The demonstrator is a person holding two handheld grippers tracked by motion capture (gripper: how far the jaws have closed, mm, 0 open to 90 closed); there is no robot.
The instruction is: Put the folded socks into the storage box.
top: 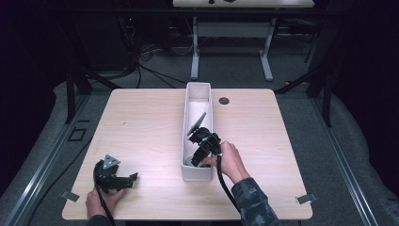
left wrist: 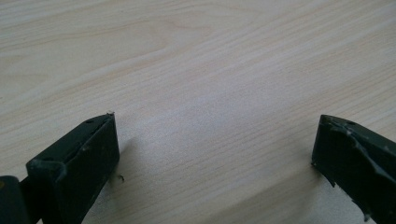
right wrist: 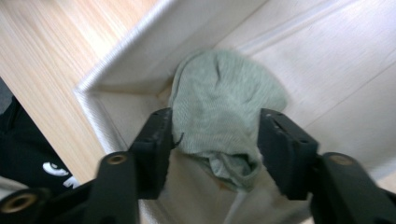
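A long white bin stands lengthwise at the middle of the wooden table. My right gripper reaches down into the bin's near end. A pale green cloth lies crumpled in the bin's near corner. My right gripper stands open, one black jaw on each side of the cloth, the left jaw's edge just touching it. At the table's near left my left gripper lies low on the wood. Its jaws are wide apart in the left gripper view, with only bare wood between them.
A round dark cable hole sits in the table to the right of the bin's far end. A white desk frame stands on the floor beyond the table. The person's sleeve comes in at the near right.
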